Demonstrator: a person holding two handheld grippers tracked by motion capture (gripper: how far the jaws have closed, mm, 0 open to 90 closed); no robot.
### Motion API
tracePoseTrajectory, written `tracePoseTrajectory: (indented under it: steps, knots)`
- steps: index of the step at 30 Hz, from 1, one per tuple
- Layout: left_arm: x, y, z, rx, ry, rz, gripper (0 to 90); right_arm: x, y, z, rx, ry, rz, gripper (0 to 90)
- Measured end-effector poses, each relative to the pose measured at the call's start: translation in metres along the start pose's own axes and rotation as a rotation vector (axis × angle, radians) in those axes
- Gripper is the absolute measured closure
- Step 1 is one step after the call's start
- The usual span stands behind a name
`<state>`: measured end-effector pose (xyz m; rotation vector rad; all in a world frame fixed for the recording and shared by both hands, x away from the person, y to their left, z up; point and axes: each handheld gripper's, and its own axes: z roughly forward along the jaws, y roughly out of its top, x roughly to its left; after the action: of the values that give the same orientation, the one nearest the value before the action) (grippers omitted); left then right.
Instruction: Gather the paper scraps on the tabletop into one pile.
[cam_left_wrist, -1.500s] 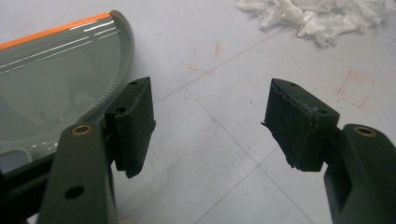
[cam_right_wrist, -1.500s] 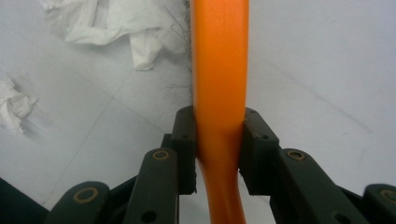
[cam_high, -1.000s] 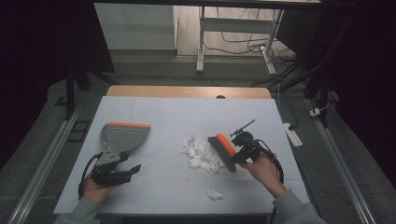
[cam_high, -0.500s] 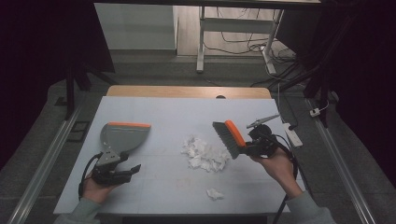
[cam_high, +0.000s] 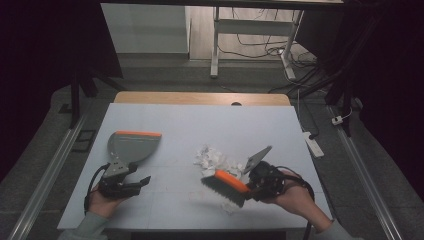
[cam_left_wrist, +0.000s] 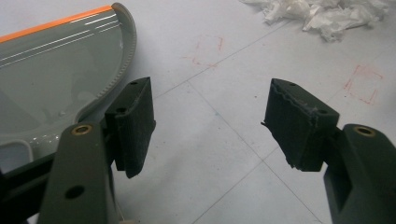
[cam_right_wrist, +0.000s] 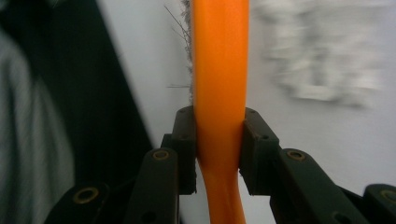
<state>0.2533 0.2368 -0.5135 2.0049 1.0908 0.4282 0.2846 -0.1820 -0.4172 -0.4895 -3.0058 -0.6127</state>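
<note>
On the near right of the table (cam_high: 200, 115), the right gripper (cam_high: 252, 184) has its jaws clamped on the brush (cam_high: 226, 185), pads pressing both sides of the orange back (cam_right_wrist: 219, 70). From above, the brush lies slantwise, orange back up and dark bristles down toward the table, just on the near side of the paper scraps (cam_high: 214, 158). One small scrap (cam_high: 229, 207) lies apart, close to the table's front edge under the bristles. The right gripper view is blurred where the scraps (cam_right_wrist: 317, 56) show.

Over on the left, the left gripper (cam_high: 131, 183) rests near the front edge with its jaws open and nothing between them; bare table shows in the gap. The grey dustpan (cam_high: 131, 146) with its orange lip lies just beyond and beside it, and the left gripper view puts the pan's curved rim (cam_left_wrist: 128, 51) right by one pad (cam_left_wrist: 135, 123). Pan and scraps lie well apart.
</note>
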Motion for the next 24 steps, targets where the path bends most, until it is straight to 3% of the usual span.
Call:
tracePoseTrajectory:
  steps: [3, 6, 8, 10, 17, 19, 24]
  knots:
    - [-0.001, 0.0, 0.0, 0.0, 0.001, 0.003, 33.7, 0.016, 0.006, 0.016, 0.086, 0.019, -0.053, 70.4]
    - [-0.001, 0.0, -0.001, -0.003, 0.002, 0.003, 33.7, 0.022, 0.012, 0.034, 0.138, 0.01, -0.094, 70.5]
    - [0.0, 0.0, -0.001, -0.003, 0.003, 0.001, 33.7, 0.021, 0.017, 0.042, 0.166, -0.035, -0.129, 70.5]
    - [0.0, 0.0, -0.001, -0.003, 0.003, -0.001, 33.7, 0.014, 0.022, 0.044, 0.174, -0.066, -0.118, 70.4]
    - [0.0, 0.0, -0.001, -0.001, 0.004, 0.001, 33.6, -0.029, 0.036, 0.043, 0.127, -0.178, -0.028, 70.5]
    - [0.001, -0.001, -0.001, -0.002, 0.004, 0.001, 33.7, -0.039, 0.037, 0.04, 0.095, -0.188, -0.009, 70.5]
    - [0.001, -0.001, -0.001, -0.002, 0.002, 0.0, 33.7, -0.039, 0.039, 0.014, -0.027, -0.187, 0.02, 70.5]
